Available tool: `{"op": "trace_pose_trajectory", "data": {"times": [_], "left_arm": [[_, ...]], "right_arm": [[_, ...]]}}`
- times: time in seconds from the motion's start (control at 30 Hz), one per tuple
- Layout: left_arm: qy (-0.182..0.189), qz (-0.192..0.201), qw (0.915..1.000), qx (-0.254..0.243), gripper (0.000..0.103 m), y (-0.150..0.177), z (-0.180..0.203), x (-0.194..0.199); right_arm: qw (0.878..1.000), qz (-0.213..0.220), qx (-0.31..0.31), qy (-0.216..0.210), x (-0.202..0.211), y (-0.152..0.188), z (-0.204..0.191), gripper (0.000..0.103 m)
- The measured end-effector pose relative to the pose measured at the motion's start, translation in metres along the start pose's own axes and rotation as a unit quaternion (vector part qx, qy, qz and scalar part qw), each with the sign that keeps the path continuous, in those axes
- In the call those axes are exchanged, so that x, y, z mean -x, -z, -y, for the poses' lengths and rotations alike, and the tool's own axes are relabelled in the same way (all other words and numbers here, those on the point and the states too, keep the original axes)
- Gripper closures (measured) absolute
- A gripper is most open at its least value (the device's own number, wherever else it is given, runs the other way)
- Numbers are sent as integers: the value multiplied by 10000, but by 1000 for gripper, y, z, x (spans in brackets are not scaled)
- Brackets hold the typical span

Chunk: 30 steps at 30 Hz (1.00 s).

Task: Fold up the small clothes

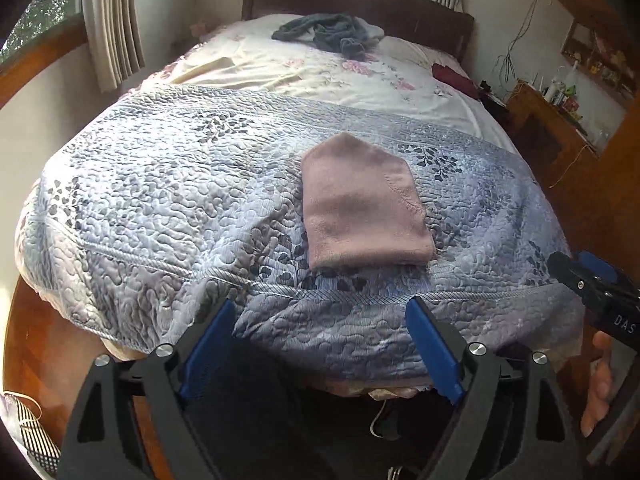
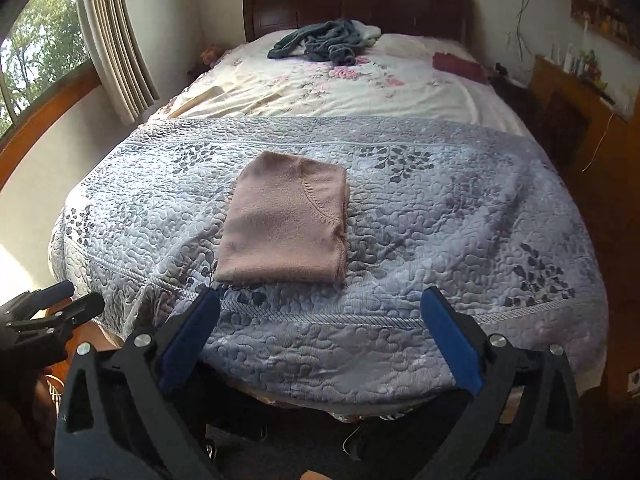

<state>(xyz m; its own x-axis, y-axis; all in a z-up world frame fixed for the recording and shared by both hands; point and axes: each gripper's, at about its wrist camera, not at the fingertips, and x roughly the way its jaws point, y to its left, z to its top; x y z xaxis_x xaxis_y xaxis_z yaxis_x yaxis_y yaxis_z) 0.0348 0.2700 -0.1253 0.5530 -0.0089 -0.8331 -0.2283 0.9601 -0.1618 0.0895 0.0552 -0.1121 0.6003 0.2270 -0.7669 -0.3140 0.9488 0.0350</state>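
A pink top (image 1: 366, 208) lies folded into a neat, flat stack on the bed (image 1: 160, 208). It rests on the blue quilt (image 2: 460, 216) with dark leaf shapes, near the foot edge of the bed and about in the middle of that edge. The left gripper (image 1: 320, 320) hangs just off the foot edge, in front of the pink top and not touching it. Its blue fingers (image 1: 430, 344) are spread wide apart with nothing between them. The right gripper (image 2: 322, 308) is also at the foot edge, a bit to the right of the pink top. Its blue fingers (image 2: 450, 340) are spread wide too, and they hold nothing. In each view the other gripper peeks in at the side. Far away, by the head edge of the bed, a heap of dark gray clothes (image 2: 324, 44) lies in a messy pile on the flowered sheet (image 2: 320, 88). A dark red cloth (image 2: 458, 65) sits at the right edge of the bed near the head. Curtains (image 2: 116, 40) hang by the window on the left.
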Motion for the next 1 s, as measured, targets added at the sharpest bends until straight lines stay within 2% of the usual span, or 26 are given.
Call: {"op": "trace_pose_trajectory", "data": {"times": [0.07,0.17,0.3,0.43,0.7,1.0], "left_arm": [[51,59,10000,49,15,5,0,28],[-157,91,9998,-94,15,9,7,63],[-388,215,9974,-568,15,14,23,104],[-286,319,9978,-515,15,18,27,129],[-223,306,9980,-498,16,26,34,138],[-205,240,9984,-471,16,22,35,130]], "right_arm": [[9996,231,92,98,33,6,-7,3],[9988,484,22,-72,73,14,-14,3],[9998,182,47,81,99,19,-28,3],[9996,1,72,266,112,27,-39,3],[9991,188,60,371,133,30,-44,3],[9993,150,16,349,127,26,-38,3]]}}
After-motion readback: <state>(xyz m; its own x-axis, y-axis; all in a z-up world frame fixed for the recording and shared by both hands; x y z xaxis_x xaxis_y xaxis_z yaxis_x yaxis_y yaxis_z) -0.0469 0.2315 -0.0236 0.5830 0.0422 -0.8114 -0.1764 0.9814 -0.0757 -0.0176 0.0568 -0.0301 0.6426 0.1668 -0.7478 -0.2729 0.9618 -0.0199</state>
